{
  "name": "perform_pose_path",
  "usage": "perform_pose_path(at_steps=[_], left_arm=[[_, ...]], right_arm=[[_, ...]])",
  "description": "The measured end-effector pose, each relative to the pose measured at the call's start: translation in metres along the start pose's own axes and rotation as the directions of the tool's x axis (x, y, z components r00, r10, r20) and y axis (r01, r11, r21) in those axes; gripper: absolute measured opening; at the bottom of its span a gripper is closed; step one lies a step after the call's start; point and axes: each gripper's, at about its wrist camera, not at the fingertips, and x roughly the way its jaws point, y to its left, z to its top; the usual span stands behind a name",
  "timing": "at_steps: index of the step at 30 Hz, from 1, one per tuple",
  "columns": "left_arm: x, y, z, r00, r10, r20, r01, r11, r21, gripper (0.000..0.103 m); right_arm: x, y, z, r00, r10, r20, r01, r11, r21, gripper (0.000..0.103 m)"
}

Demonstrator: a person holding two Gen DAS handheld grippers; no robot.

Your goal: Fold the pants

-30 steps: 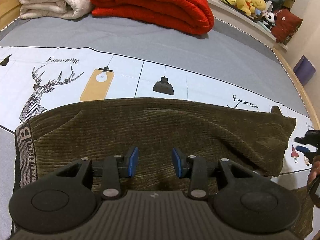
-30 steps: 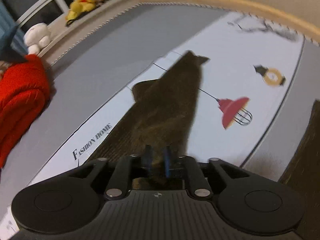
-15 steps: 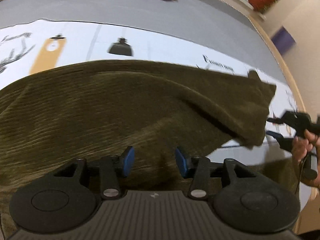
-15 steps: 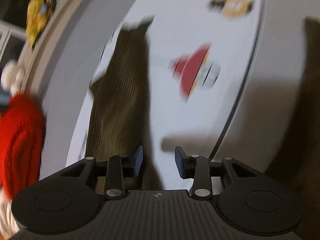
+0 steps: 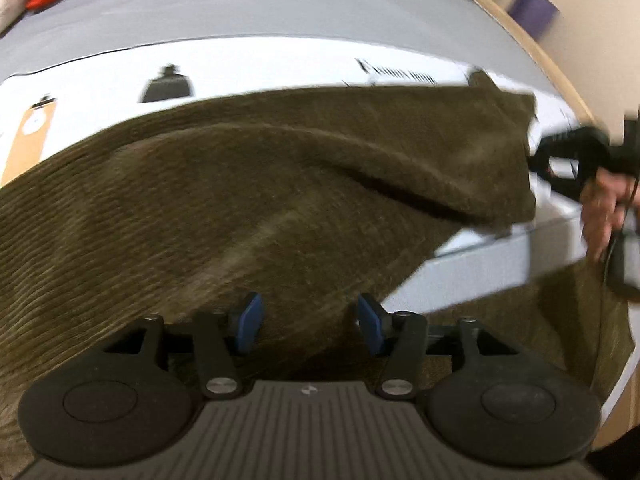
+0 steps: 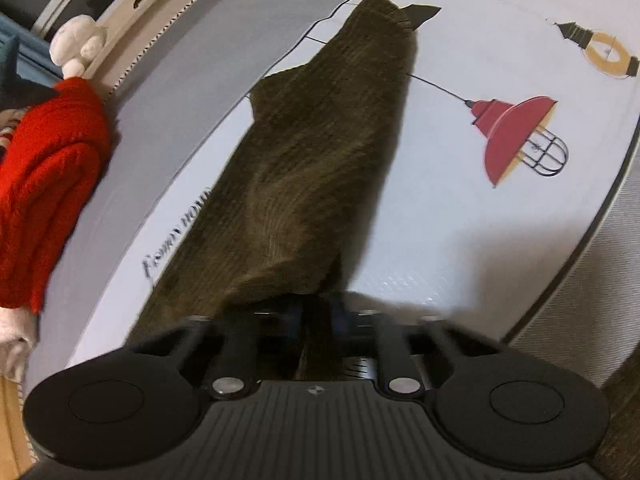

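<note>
Olive-brown corduroy pants (image 5: pixel 240 184) lie across the printed bed sheet (image 5: pixel 280 56), one leg folded over toward the right. My left gripper (image 5: pixel 310 322) hovers low over the near part of the pants. Its jaws are opening, and the blue pads (image 5: pixel 250 322) press on nothing, with cloth only beneath them. In the right wrist view the pants leg (image 6: pixel 320 152) runs away from my right gripper (image 6: pixel 320 316), which is shut on the leg's near end. That right gripper (image 5: pixel 560 156) also shows at the leg's end in the left wrist view, held by a hand (image 5: pixel 604 204).
A folded red blanket (image 6: pixel 44 184) lies at the head of the bed, with plush toys (image 6: pixel 78 44) on the ledge behind. The sheet carries lamp prints (image 6: pixel 516 136). The wooden bed edge (image 5: pixel 532 40) curves along the right, with a purple box (image 5: pixel 532 4) beyond it.
My left gripper dropped closer to the pants, shifted right, and its jaws widened. My right gripper opened half a second ago and has now shut on the end of the pants leg.
</note>
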Motion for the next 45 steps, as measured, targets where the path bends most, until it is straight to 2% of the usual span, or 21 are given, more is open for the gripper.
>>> perform_pose_path(at_steps=[4, 6, 7, 8, 10, 11, 12, 14, 16, 24, 28, 32, 33, 34, 36, 38, 40, 42, 43, 44, 45], left_arm=[[0.015, -0.014, -0.008, 0.999, 0.038, -0.027, -0.036, 0.995, 0.089, 0.060], [0.020, -0.015, -0.011, 0.997, 0.072, -0.036, -0.067, 0.990, 0.121, 0.050], [0.022, -0.014, -0.013, 0.995, 0.095, -0.043, -0.088, 0.987, 0.138, 0.044], [0.023, -0.014, -0.014, 0.993, 0.111, -0.046, -0.102, 0.983, 0.152, 0.035], [0.021, -0.010, -0.013, 0.990, 0.133, -0.053, -0.124, 0.981, 0.151, 0.021], [0.019, -0.007, -0.013, 0.989, 0.137, -0.060, -0.127, 0.982, 0.140, 0.016], [0.017, -0.003, -0.012, 0.988, 0.142, -0.066, -0.133, 0.983, 0.126, 0.013], [0.012, 0.003, -0.012, 0.982, 0.171, -0.077, -0.161, 0.980, 0.121, 0.009], [0.007, 0.009, -0.011, 0.974, 0.211, -0.082, -0.200, 0.972, 0.126, 0.008], [0.005, 0.015, -0.010, 0.973, 0.205, -0.102, -0.190, 0.971, 0.143, 0.008], [0.004, 0.015, -0.011, 0.975, 0.197, -0.100, -0.181, 0.973, 0.145, 0.008], [0.003, 0.016, -0.011, 0.976, 0.193, -0.101, -0.177, 0.973, 0.149, 0.008], [0.003, 0.016, -0.011, 0.976, 0.193, -0.101, -0.177, 0.973, 0.150, 0.009], [0.003, 0.016, -0.011, 0.976, 0.193, -0.102, -0.177, 0.973, 0.150, 0.009], [0.004, 0.016, -0.011, 0.976, 0.194, -0.103, -0.177, 0.973, 0.151, 0.009], [0.004, 0.015, -0.011, 0.974, 0.200, -0.103, -0.183, 0.971, 0.154, 0.009], [0.005, 0.016, -0.009, 0.974, 0.201, -0.105, -0.183, 0.971, 0.153, 0.009], [0.005, 0.016, -0.009, 0.974, 0.201, -0.108, -0.184, 0.972, 0.146, 0.009], [0.006, 0.016, -0.008, 0.973, 0.202, -0.109, -0.186, 0.972, 0.144, 0.009], [0.006, 0.015, -0.008, 0.973, 0.204, -0.109, -0.188, 0.972, 0.143, 0.009], [0.006, 0.015, -0.008, 0.972, 0.207, -0.108, -0.190, 0.971, 0.144, 0.009]], right_arm=[[-0.048, 0.026, 0.013, 0.982, 0.006, 0.190, -0.002, 1.000, -0.020, 0.002], [-0.099, 0.060, 0.013, 0.917, 0.122, 0.379, -0.069, 0.986, -0.150, 0.000], [-0.119, 0.076, 0.005, 0.869, 0.184, 0.458, -0.062, 0.961, -0.268, 0.000], [-0.127, 0.088, -0.002, 0.850, 0.196, 0.489, -0.020, 0.940, -0.342, 0.000], [-0.106, 0.078, -0.001, 0.908, 0.073, 0.413, 0.042, 0.964, -0.263, 0.000], [-0.085, 0.059, 0.001, 0.944, -0.058, 0.326, 0.111, 0.983, -0.146, 0.000], [-0.071, 0.038, 0.002, 0.957, -0.138, 0.254, 0.150, 0.988, -0.028, 0.000], [-0.052, -0.004, 0.002, 0.976, -0.168, 0.142, 0.138, 0.970, 0.200, 0.004], [-0.043, -0.019, 0.004, 0.986, -0.124, 0.111, 0.094, 0.966, 0.242, 0.004], [-0.009, -0.016, 0.006, 0.998, 0.004, 0.068, -0.016, 0.985, 0.171, 0.035], [-0.004, -0.038, 0.014, 0.985, 0.036, 0.171, -0.096, 0.930, 0.354, 0.059], [0.006, -0.050, 0.022, 0.966, 0.085, 0.243, -0.184, 0.888, 0.422, 0.052], [0.011, -0.048, 0.024, 0.965, 0.104, 0.240, -0.198, 0.890, 0.411, 0.033], [0.016, -0.044, 0.028, 0.966, 0.129, 0.225, -0.211, 0.895, 0.393, 0.008], [0.014, -0.028, 0.034, 0.968, 0.067, 0.244, -0.142, 0.941, 0.307, 0.007], [0.001, 0.009, 0.037, 0.945, -0.035, 0.325, -0.011, 0.990, 0.140, 0.007], [-0.010, 0.063, 0.028, 0.918, 0.032, 0.395, 0.028, 0.989, -0.144, 0.007], [-0.017, 0.121, 0.001, 0.916, 0.195, 0.350, 0.019, 0.851, -0.524, 0.012], [-0.016, 0.139, -0.011, 0.932, 0.268, 0.245, -0.053, 0.767, -0.639, 0.013], [-0.012, 0.148, -0.019, 0.942, 0.322, 0.098, -0.170, 0.707, -0.686, 0.013], [-0.007, 0.148, -0.023, 0.940, 0.339, 0.042, -0.223, 0.701, -0.677, 0.013]])
